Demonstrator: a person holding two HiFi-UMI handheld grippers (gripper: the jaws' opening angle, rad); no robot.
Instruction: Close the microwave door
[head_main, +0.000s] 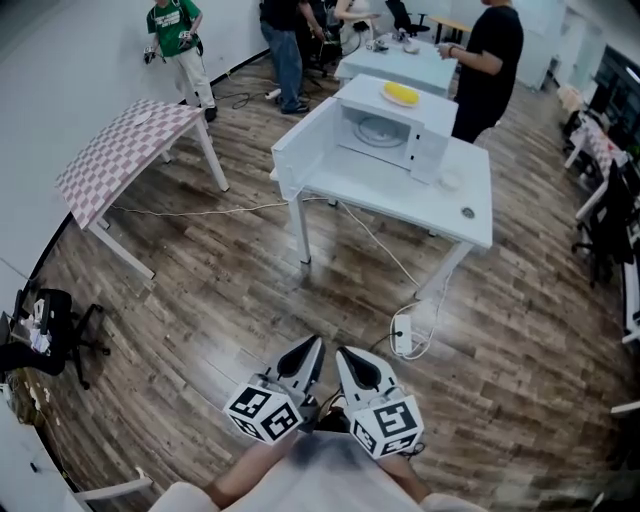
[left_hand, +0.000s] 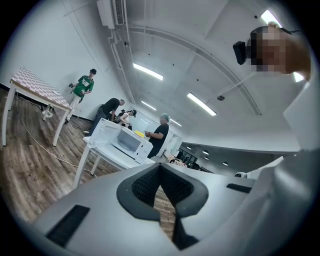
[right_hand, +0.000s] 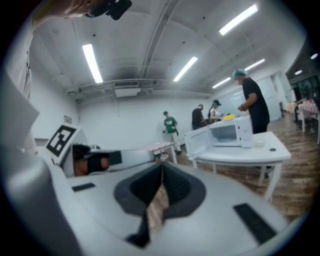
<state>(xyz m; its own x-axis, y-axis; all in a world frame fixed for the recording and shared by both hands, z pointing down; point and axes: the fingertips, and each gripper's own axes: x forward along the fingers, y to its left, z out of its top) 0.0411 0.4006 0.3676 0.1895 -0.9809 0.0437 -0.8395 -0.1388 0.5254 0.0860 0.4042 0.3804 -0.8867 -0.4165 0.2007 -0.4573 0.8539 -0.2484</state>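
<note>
A white microwave (head_main: 385, 135) stands on a white table (head_main: 440, 210) across the room, its door (head_main: 305, 150) swung wide open to the left. Both grippers are held low and close to my body, far from it. The left gripper (head_main: 312, 348) and the right gripper (head_main: 345, 355) are shut side by side, with nothing between their jaws. In the left gripper view the microwave (left_hand: 127, 141) with its open door (left_hand: 100, 131) shows beyond the shut left gripper (left_hand: 160, 167). In the right gripper view the microwave (right_hand: 227, 132) lies right of the shut right gripper (right_hand: 162, 167).
A yellow object (head_main: 401, 94) lies on top of the microwave. A person in black (head_main: 490, 60) stands behind the table. A tilted checkered table (head_main: 125, 150) is at the left, with a person in green (head_main: 178, 40) beyond. A power strip (head_main: 404, 335) and cables lie on the wood floor.
</note>
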